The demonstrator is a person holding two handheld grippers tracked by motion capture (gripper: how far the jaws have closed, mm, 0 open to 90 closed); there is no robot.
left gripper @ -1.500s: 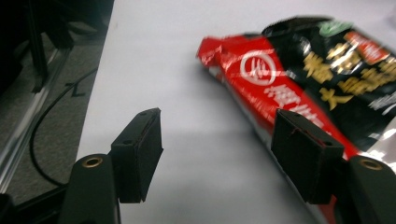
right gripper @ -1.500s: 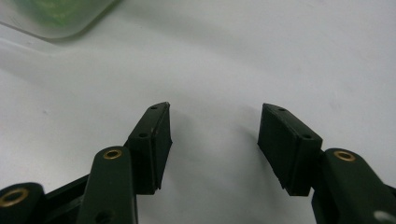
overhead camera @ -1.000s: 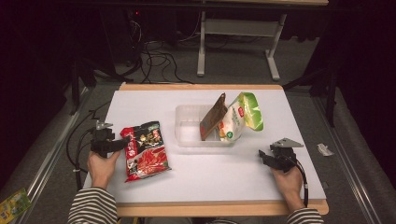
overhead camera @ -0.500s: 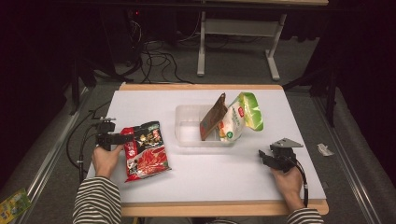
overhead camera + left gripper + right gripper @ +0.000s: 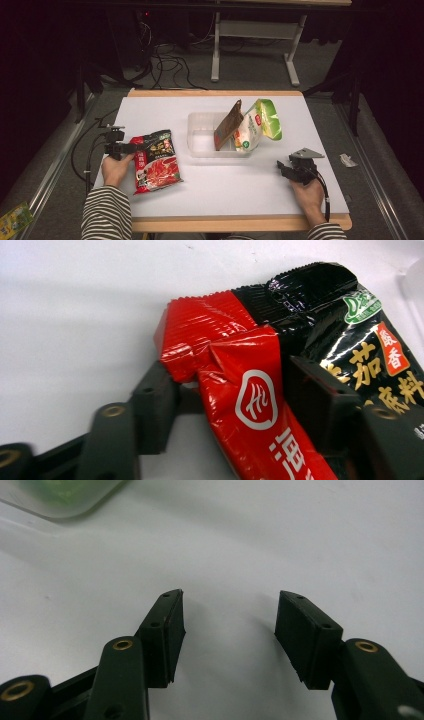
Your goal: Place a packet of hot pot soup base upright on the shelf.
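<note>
A red and black snack packet (image 5: 155, 162) lies flat on the white table (image 5: 225, 185) at the left. My left gripper (image 5: 131, 148) has come in at its upper left edge. In the left gripper view the packet's (image 5: 260, 365) crimped red end lies between the jaws of my left gripper (image 5: 227, 367). The jaws have just been closing, and a gap still shows beside the left pad (image 5: 160, 390). My right gripper (image 5: 281, 167) rests at the table's right side, and in its own view the right gripper (image 5: 230, 597) stands open over bare table.
A clear plastic tub (image 5: 200, 150) sits mid-table, its corner (image 5: 60, 500) also at the top left of the right gripper view. A brown packet (image 5: 227, 131) and a green and white bag (image 5: 257, 127) lean in it. Cables trail off the table's left edge.
My left hand has slid right toward the red and black packet, and its jaws now straddle the packet's edge. The right hand has stayed put.
</note>
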